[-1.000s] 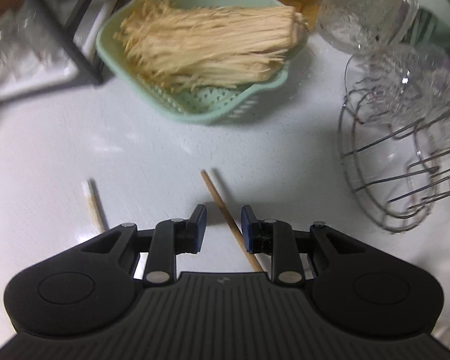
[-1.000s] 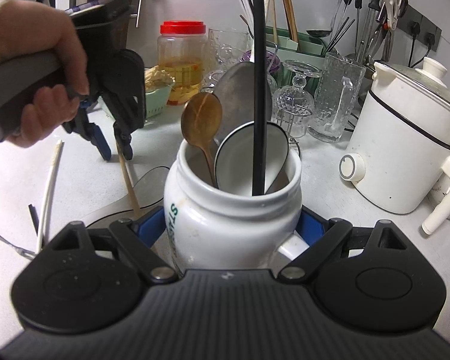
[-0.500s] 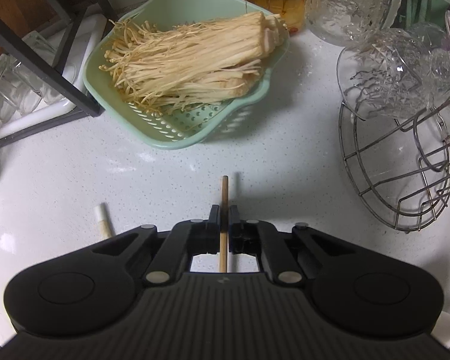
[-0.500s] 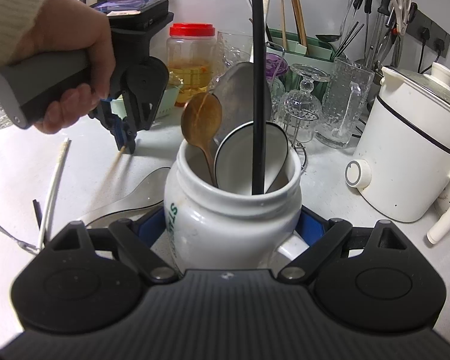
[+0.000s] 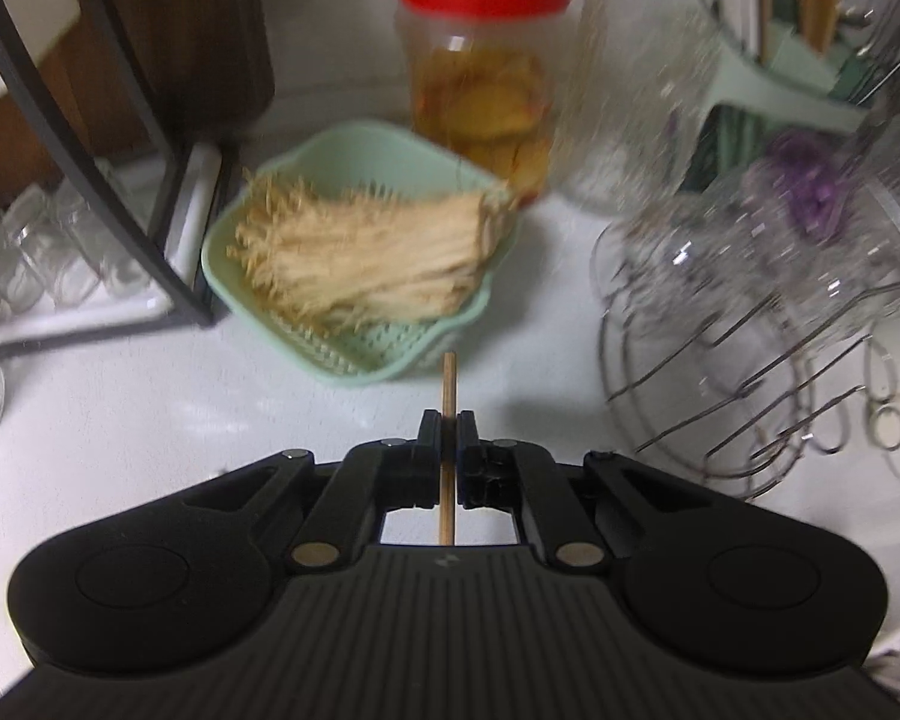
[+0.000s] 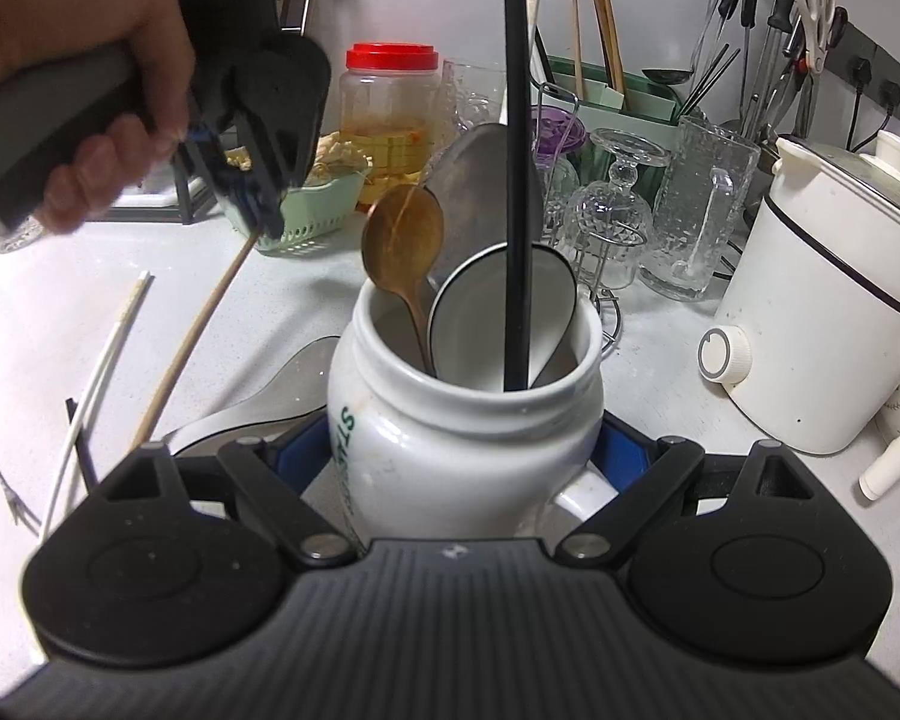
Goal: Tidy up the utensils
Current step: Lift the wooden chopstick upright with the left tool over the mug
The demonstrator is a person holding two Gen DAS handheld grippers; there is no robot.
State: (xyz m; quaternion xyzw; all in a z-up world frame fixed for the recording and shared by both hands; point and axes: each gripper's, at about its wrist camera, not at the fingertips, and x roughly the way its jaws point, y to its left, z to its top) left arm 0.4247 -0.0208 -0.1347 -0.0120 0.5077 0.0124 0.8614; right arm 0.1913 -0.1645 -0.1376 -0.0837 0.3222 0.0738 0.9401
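Observation:
My left gripper (image 5: 448,420) is shut on a wooden chopstick (image 5: 448,384) and holds it above the white counter. In the right wrist view the left gripper (image 6: 261,222) is raised at the upper left, and the chopstick (image 6: 192,342) slants down from it with its low end near the counter. My right gripper (image 6: 468,456) is shut on a white ceramic jar (image 6: 468,420). The jar holds a wooden spoon (image 6: 403,240), a white ladle (image 6: 480,294), a metal spatula (image 6: 480,180) and a black handle (image 6: 517,150).
A white chopstick (image 6: 105,366) and a small fork (image 6: 0,468) lie on the counter at left. A green colander of enoki mushrooms (image 5: 360,264), a red-lidded jar (image 5: 480,72), a wire rack with glassware (image 5: 750,300) and a white cooker (image 6: 828,312) stand around.
The left gripper closed on the wooden chopstick, then lifted and tilted up with it. The right gripper kept holding the jar in place.

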